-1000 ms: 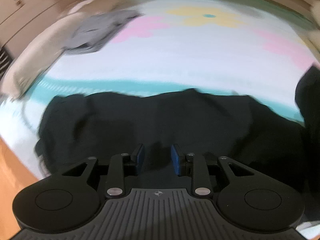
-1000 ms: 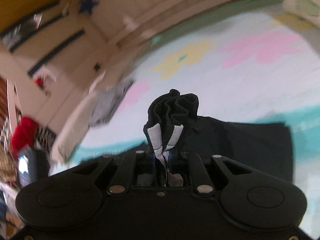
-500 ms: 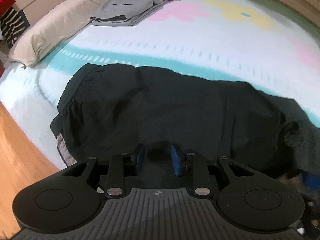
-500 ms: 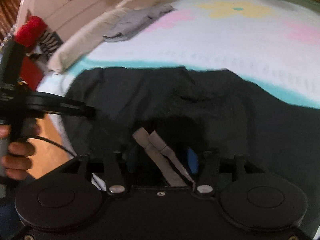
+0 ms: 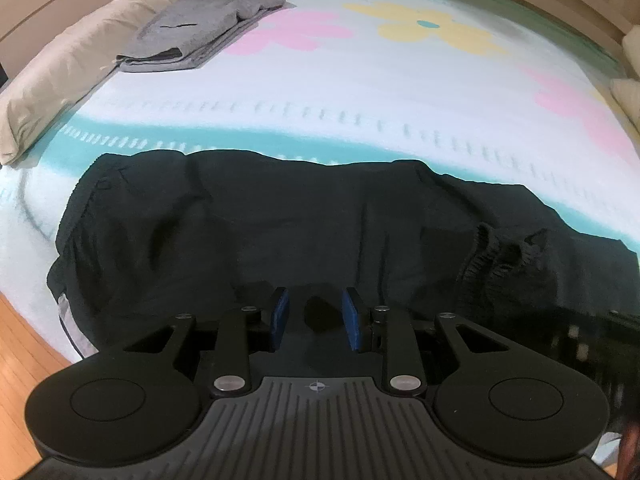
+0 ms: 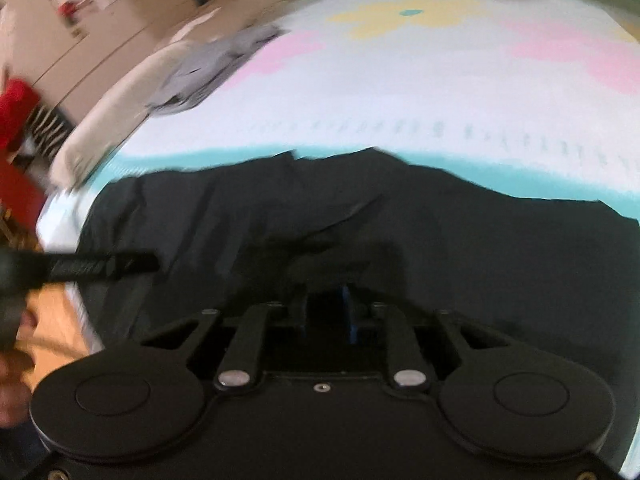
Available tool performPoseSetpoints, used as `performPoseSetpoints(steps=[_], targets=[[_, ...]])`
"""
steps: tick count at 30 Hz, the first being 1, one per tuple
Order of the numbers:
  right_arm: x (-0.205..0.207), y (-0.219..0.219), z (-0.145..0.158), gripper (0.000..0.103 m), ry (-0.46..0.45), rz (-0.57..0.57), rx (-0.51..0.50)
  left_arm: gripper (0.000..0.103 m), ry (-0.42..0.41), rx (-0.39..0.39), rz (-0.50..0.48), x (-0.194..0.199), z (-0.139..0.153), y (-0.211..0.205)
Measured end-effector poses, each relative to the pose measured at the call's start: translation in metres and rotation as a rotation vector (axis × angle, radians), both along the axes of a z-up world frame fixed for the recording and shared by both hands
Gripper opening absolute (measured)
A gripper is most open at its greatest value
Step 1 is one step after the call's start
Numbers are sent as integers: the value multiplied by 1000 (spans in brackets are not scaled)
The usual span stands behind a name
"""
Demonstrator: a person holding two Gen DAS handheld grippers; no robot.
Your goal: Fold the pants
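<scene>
The black pants [image 5: 280, 232] lie spread across the near edge of the bed, with the gathered waistband [image 5: 492, 256] at the right. My left gripper [image 5: 316, 320] is open and empty just above the near edge of the fabric. In the right wrist view the pants [image 6: 440, 248] fill the middle. My right gripper [image 6: 328, 312] hovers low over them with the jaws apart and nothing between them. The left gripper's body [image 6: 100, 266] shows at the left of that blurred view.
The bed has a white sheet [image 5: 360, 92] with a teal band and pink and yellow flowers. A folded grey garment [image 5: 200, 36] lies at the far left beside a beige pillow [image 5: 60, 76]. Wooden floor [image 5: 24, 360] lies below the bed's near edge.
My right gripper has let go of the bunched waistband with its grey drawstrings and come down over the spread pants. My left gripper stayed open and drew back a little.
</scene>
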State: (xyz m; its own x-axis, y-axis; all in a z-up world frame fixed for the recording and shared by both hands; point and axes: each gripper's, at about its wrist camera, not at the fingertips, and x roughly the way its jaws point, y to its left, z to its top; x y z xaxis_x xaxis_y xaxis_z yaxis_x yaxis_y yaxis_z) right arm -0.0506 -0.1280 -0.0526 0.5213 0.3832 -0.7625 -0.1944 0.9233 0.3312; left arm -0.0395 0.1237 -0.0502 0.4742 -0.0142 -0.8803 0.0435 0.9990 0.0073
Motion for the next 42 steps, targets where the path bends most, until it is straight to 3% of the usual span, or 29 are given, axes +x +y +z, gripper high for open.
performPoseSetpoints(steps=[2, 4, 9, 14, 17, 22, 24, 27, 29, 33, 36, 39, 42], targets=[[-13, 13, 7, 60, -70, 58, -60, 29, 10, 0, 7, 2, -2, 2], [-23, 28, 11, 66, -127, 121, -117, 29, 25, 6, 20, 5, -5, 4], [-42, 64, 0, 64, -194, 279, -305, 29, 40, 5, 34, 7, -6, 8], [-49, 84, -18, 40, -224, 360, -451, 29, 33, 15, 25, 5, -5, 6], [-48, 72, -14, 19, -207, 323, -406, 29, 27, 16, 21, 5, -4, 5], [-55, 56, 1, 15, -127, 365, -233, 29, 14, 7, -4, 2, -1, -4], [-62, 61, -5, 15, -120, 402, -253, 29, 10, 2, -33, 1, -1, -12], [-69, 67, -10, 29, -155, 413, -298, 29, 6, 4, -87, -3, -2, -27], [-72, 61, -3, 55, -157, 413, -269, 29, -3, 5, -121, -6, -1, -36], [-65, 27, 25, 57, -144, 341, -109, 29, -19, -7, -153, -9, 1, -43], [-50, -11, 37, 57, -112, 193, -24, 29, -3, -11, -147, -9, -5, -45], [-30, -42, 38, 57, -92, 24, 10, 29, 38, -2, -162, -9, -14, -52], [-8, -53, 36, 58, -98, -60, 16, 29, 61, 60, -191, -12, -27, -59]])
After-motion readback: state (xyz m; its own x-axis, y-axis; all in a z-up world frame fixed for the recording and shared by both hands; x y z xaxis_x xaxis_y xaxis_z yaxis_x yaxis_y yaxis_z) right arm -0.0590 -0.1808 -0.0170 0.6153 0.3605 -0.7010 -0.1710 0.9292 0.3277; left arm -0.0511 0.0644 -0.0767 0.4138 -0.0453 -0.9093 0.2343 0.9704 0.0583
